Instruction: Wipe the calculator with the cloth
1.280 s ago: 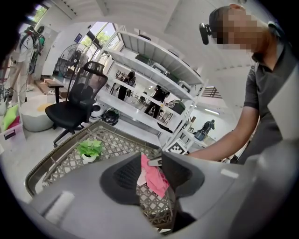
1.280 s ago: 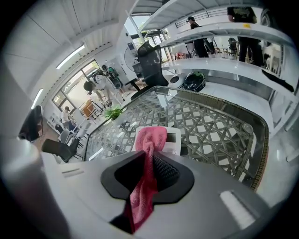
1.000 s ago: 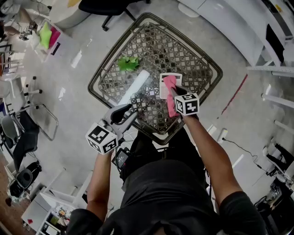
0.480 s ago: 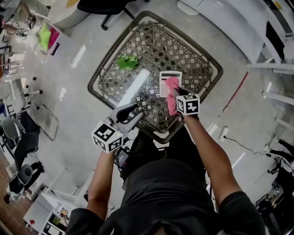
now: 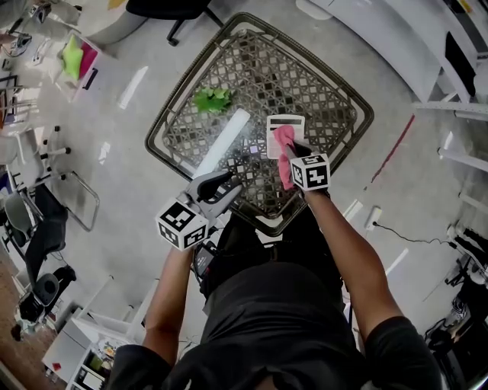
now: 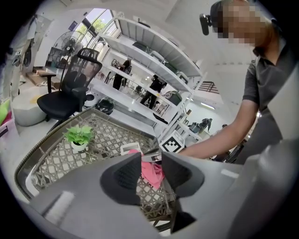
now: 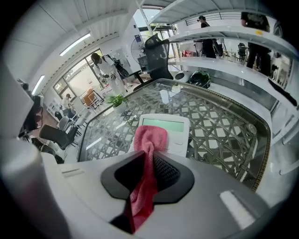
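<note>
A white calculator (image 5: 286, 126) lies on the glass-topped wicker table (image 5: 335, 84), toward its near right side. My right gripper (image 5: 291, 150) is shut on a pink cloth (image 5: 284, 143), whose free end rests on the calculator's lower left part. The right gripper view shows the cloth (image 7: 150, 136) bunched on the calculator (image 7: 176, 131), clamped between the right gripper (image 7: 150, 161) pads. My left gripper (image 5: 226, 189) hovers at the table's near edge, left of the calculator. Its jaws stand a little apart with nothing between them. In its own view the left gripper (image 6: 151, 158) faces the cloth (image 6: 150, 173).
A small green plant in a white pot (image 5: 212, 100) stands at the table's far left. A bright strip of reflected light (image 5: 223, 142) crosses the glass. An office chair (image 5: 164, 9) stands beyond the table. Shelving and white benches (image 5: 396, 38) lie to the right.
My left gripper has drifted slightly down and toward the table's near edge. The right gripper and the cloth stay in place on the calculator.
</note>
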